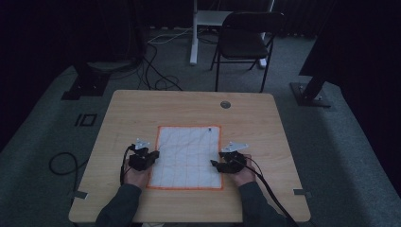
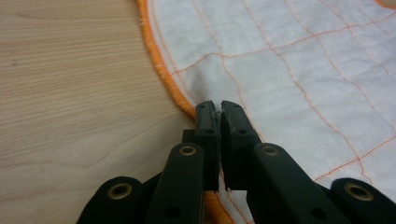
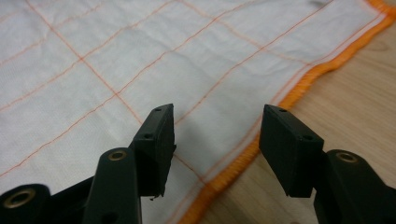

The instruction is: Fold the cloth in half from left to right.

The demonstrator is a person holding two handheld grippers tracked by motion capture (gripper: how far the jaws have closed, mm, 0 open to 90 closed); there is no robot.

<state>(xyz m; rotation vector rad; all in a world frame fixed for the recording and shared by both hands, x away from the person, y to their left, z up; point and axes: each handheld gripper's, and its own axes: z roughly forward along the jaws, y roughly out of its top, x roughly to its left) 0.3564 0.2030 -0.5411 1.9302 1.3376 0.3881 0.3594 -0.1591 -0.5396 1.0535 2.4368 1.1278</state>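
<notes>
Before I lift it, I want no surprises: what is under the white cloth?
The white cloth lies flat on the wooden table, which shows all around its orange hem. No bulge shows, but whatever lies beneath is covered, so I cannot tell.

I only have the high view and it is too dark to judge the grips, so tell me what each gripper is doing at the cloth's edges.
Observer: In the left gripper view, the left gripper has its jaws shut on the cloth, pinching it just inside the orange hem.
Operator: Report the right one.
Observer: The right gripper stands open; its jaws straddle the cloth's orange hem without pressing on it.
Operator: Describe the cloth surface.
Observer: White fabric with thin orange stitched grid lines, slightly puckered where the left jaws pinch it.
</notes>
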